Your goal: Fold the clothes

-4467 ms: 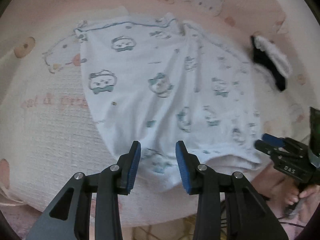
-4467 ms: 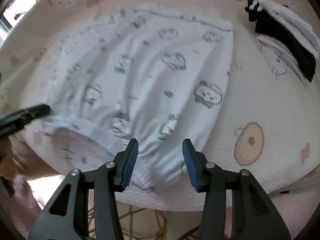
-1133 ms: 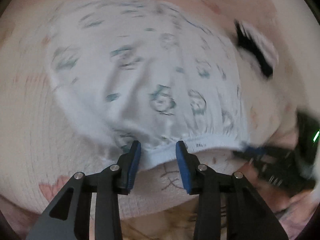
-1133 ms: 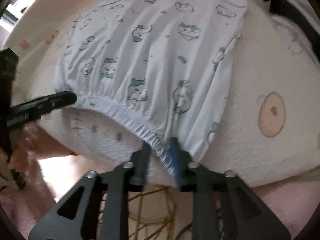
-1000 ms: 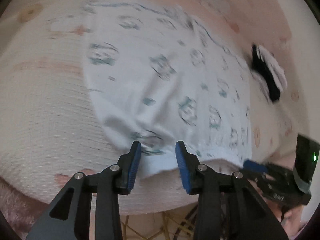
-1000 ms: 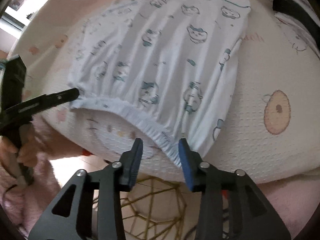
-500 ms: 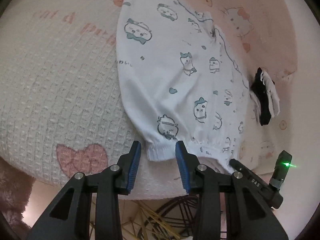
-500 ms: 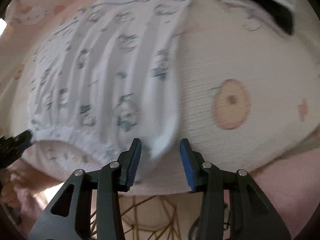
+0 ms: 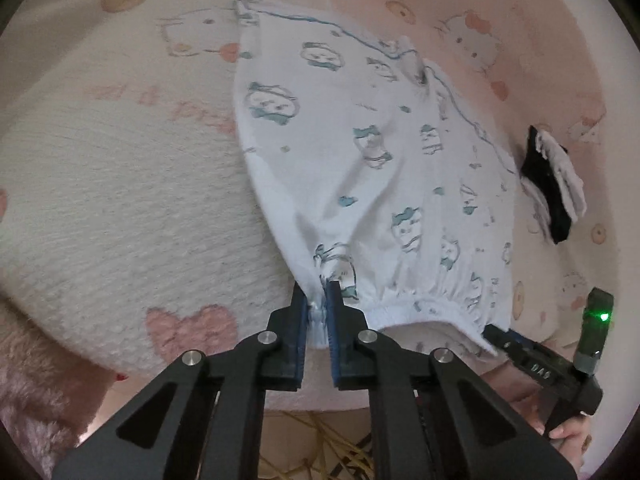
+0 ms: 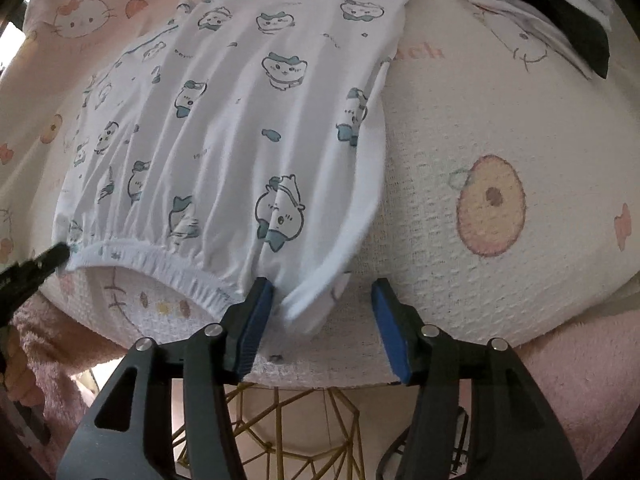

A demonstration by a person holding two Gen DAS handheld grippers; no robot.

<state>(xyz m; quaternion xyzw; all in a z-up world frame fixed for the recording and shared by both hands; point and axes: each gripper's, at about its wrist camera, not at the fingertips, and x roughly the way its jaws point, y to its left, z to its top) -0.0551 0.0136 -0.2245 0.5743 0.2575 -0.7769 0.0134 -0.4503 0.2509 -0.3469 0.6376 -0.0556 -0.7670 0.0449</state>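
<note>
Biggest thing here is the cream waffle-weave blanket with pink cartoon cats and donuts (image 9: pixel 120 208) (image 10: pixel 480 128), one of them, covering the whole surface and running out of frame on every side.

On top of it lies one white garment with a blue cartoon-animal print and an elastic gathered hem (image 9: pixel 360 152) (image 10: pixel 224 120). It's spread mostly flat, hem toward the cameras, blue-trimmed edge at the far side. Hard to say what kind of garment it is from these angles.

Far right there's one small folded black-and-white stack of cloth (image 9: pixel 554 188) (image 10: pixel 560 8), well apart from the garment. The right wrist view cuts it off at the top.

Two claws. The left gripper with black arms and blue pads (image 9: pixel 318 312) is pinched narrow on the hem's left corner, fabric bunched between the pads. The right gripper, same black-and-blue build (image 10: pixel 322 312) (image 9: pixel 496 334), sits wide, with the hem's right corner lying between its fingers, against the left pad but not clamped. From the left wrist view you only see its tip at the hem, so its jaws are unreadable there.

A bit of a hand (image 9: pixel 568 436) shows under the right gripper's handle, mostly cut off. Gold wire framework (image 10: pixel 304 420) peeks out below the blanket edge.
</note>
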